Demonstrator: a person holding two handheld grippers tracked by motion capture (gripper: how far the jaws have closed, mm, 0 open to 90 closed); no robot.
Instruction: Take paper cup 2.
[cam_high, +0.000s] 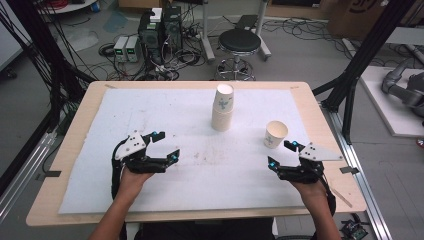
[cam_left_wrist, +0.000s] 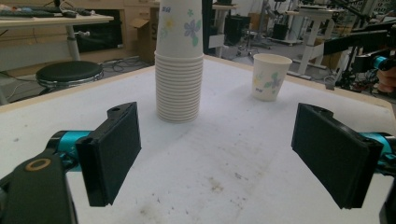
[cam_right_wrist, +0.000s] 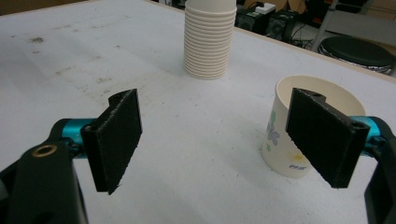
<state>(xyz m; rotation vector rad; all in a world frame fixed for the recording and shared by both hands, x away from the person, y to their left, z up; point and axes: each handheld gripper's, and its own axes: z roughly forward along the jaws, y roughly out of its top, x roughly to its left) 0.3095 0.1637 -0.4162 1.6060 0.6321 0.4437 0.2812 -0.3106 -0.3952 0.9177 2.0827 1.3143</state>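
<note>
From the high view, I rest both tongs low on the desk: left tongs apart and empty, right tongs apart just beside the single cup, apart from the cup stack.

In the left gripper view, the stack stands ahead between my pads.

In the right gripper view, one pad stands before the cup, not clamping; I judge it set down for separating.

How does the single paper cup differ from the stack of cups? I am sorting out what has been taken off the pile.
The single cup stands alone near the right gripper; the stack of cups stands farther back, near the table's middle. The stack is clearly taller, with many nested rims showing in a ribbed column; the single cup shows one smooth wall. Both are upright, open end up, off-white with a flower print, and neither is gripped.
</note>
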